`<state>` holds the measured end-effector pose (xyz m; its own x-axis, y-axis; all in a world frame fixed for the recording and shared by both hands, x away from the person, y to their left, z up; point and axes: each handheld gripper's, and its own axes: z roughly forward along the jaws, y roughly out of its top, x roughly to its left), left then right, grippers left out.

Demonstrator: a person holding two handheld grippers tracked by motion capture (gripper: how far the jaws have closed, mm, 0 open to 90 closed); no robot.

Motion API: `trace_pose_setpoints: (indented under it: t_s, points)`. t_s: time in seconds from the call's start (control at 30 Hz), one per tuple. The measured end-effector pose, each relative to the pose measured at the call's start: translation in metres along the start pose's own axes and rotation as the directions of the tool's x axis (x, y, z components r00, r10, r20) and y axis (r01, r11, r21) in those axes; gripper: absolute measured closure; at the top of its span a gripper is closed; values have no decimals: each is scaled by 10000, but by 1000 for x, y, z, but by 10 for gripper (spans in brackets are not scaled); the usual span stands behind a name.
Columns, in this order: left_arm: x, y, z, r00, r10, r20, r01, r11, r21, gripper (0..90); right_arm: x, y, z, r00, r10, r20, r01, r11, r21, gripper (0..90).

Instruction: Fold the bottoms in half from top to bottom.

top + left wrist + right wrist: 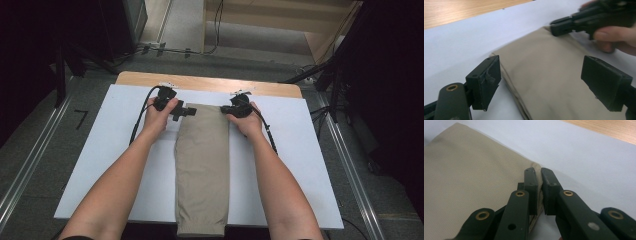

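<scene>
A wooden desk [210, 83] covered by a white sheet [110, 145] occupies the centre of the high view, with grey floor around it and dark stands at the upper left and right of the frame. A folded pair of beige trousers [202, 165] lies lengthwise down the middle of the sheet, its far end in the upper centre of the frame and its near end hanging just past the desk's front edge at the bottom.

Left claw [187, 112]: held in the left hand [161, 116] at the upper-left corner of the trousers. In the left gripper view [541, 77] its jaws stand well apart, one over the white sheet beside the folded edge and one over the cloth; the fabric lies between them, and neither pad presses on it.

Right claw [226, 110]: held in the right hand [247, 122] at the upper-right corner of the trousers. In the right gripper view [539, 187] its jaws are nearly together, pinching the corner edge of the fabric between the pads. The same claw appears at the upper right of the left gripper view [556, 28], its tips resting on the far corner of the cloth.
</scene>
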<state>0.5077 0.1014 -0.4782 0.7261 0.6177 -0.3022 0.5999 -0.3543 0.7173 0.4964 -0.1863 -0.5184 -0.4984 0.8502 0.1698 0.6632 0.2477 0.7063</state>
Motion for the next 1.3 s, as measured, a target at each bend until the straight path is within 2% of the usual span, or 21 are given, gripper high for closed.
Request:
trace_pose_setpoints:
  t_s: [0.07, 0.1, 0.2, 0.23, 0.27, 0.3, 0.37, 0.47, 0.53, 0.6, 0.7, 0.73, 0.77, 0.83, 0.9, 1.0, 1.07, 1.13, 1.27, 1.3]
  points:
    - [5, 2, 10, 9981, -105, -611, 133, 9989, 450, 228, 1, -1, 0, 9999, 103, 55, -103, 9999, -41, 823]
    - [8, 2, 13, 9974, -91, -718, 131, 9984, 548, 238, 1, -2, 0, 9999, 126, 28, -126, 9998, -123, 824]
    - [16, 1, 20, 9931, -225, -1151, 311, 9968, 734, 257, 2, -2, 0, 9999, 73, 136, -72, 9999, -89, 824]
    - [17, 1, 22, 9916, -315, -1252, 401, 9970, 666, 260, 2, -2, 0, 9999, 60, 147, -59, 9999, -110, 825]
    - [20, 0, 23, 9880, -343, -1506, 450, 9966, 683, 284, 2, -2, 0, 9999, 40, 151, -38, 9999, -137, 825]
    - [21, -1, 23, 9876, -300, -1538, 394, 9975, 579, 338, 2, -2, 0, 9999, 36, 135, -35, 9999, -125, 825]
    - [24, -1, 24, 9879, -350, -1512, 424, 9980, 461, 364, 2, -2, 0, 9999, 36, 114, -35, 9999, -102, 825]
    - [22, -1, 25, 9849, 46, -1732, 61, 9981, 615, 423, 1, -2, 0, 9999, 85, 53, -85, 9999, -148, 825]
    - [19, -1, 27, 9805, 312, -1939, -178, 9974, 700, 441, 1, -2, 0, 9999, 153, 32, -153, 9998, -140, 826]
    - [15, 0, 29, 9791, 273, -2014, -131, 9974, 713, 478, 0, -2, 0, 9999, 129, -2, -129, 9998, -154, 828]
    - [8, 1, 32, 9793, 491, -1962, -324, 9956, 876, 608, 0, -3, 0, 9998, 213, -32, -213, 9996, -179, 830]
    - [8, 0, 33, 9859, 359, -1634, -215, 9958, 891, 695, 0, -3, 0, 9997, 247, -27, -247, 9995, -176, 833]
    - [8, 0, 34, 9874, 118, -1579, 21, 9961, 877, 775, 1, -3, 0, 9996, 277, 0, -277, 9995, -177, 834]
    - [10, 0, 33, 9879, -209, -1538, 335, 9962, 799, 806, 1, -3, 0, 9994, 344, 17, -344, 9993, -173, 836]
    - [9, 0, 32, 9888, -116, -1485, 243, 9962, 841, 845, 3, -3, 0, 9996, 223, 167, -221, 9996, -178, 837]
    - [8, 1, 32, 9867, 101, -1623, 50, 9957, 924, 870, 7, -1, 0, 9989, 167, 427, -165, 9998, -67, 841]
    - [8, 1, 30, 9877, -50, -1564, 185, 9962, 849, 877, 5, -1, -1, 9984, 484, 284, -483, 9988, -36, 844]
    - [9, 2, 29, 9888, -36, -1492, 154, 9969, 776, 880, 2, 0, -2, 9965, 838, 62, -838, 9965, -20, 849]
    - [9, 9, 23, 9926, -339, -1168, 379, 9988, 323, 883, 1, 2, -3, 9982, 594, -25, -594, 9982, -16, 858]
    - [8, 13, 22, 9928, -236, -1177, 272, 9992, 283, 885, 0, 3, -5, 9986, 523, -14, -523, 9986, -112, 858]
